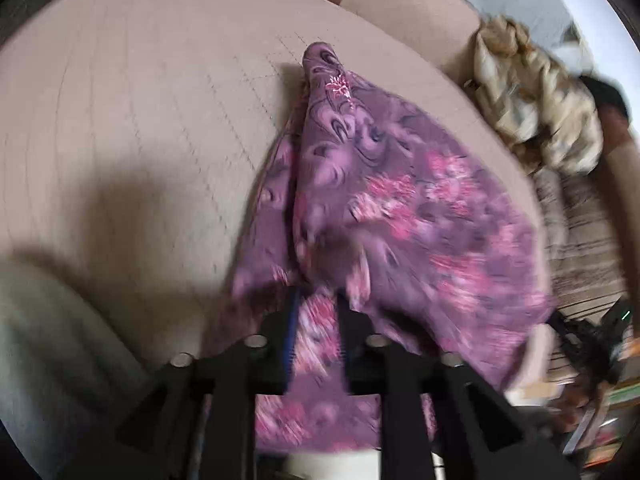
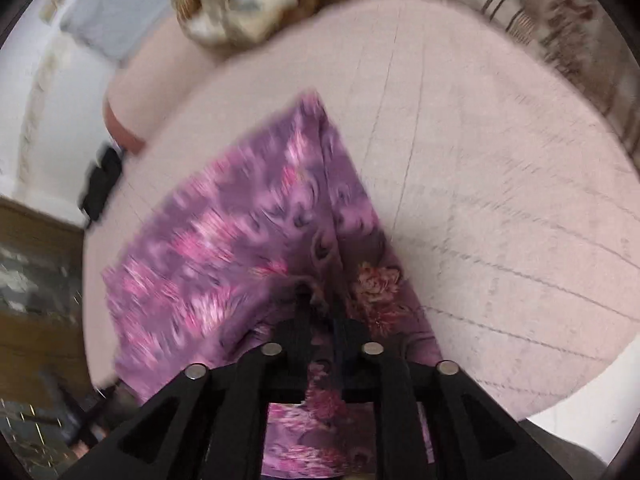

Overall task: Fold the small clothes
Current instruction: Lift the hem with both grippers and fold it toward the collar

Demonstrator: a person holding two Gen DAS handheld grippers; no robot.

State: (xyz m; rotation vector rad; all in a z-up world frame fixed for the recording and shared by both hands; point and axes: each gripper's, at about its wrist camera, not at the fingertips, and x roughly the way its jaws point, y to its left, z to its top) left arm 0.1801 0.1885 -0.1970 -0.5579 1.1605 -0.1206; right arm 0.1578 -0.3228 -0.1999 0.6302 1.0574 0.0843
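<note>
Beige quilted bed (image 1: 132,120), stitched in a grid, serving as work surface; striped bedding (image 2: 532,8) along one edge, pale wall beyond. Item one: purple cloth (image 1: 400,208) with pink floral print, partly lifted off the bed, one corner resting on the quilt and pointing away, the rest hanging in loose folds toward both tools. Item two: left tool (image 1: 316,312), black, fingers drawn close with a strip of the cloth pinched between them. Item three: right tool (image 2: 316,304), black, fingers pressed together on a bunched edge of the same cloth. Item four: crumpled gold-and-cream fabric (image 1: 536,100), lying near the bed's far edge, well apart from the purple piece. Handling, by judgement: the cloth looks thin, light and limp, drapes with no stiffness, likely a little slick; it should be taken at corners or hems, since a grip mid-panel would only gather a bunch and spoil a straight fold. Poorly seen: both views are smeared by motion, so the print and hem lines are vague; the cloth's near edge drops out of view below the fingers; its full outline, and whether it is a garment or a plain square, cannot be told; a dark object (image 2: 102,184) at the bed's side is too blurred to identify.
</note>
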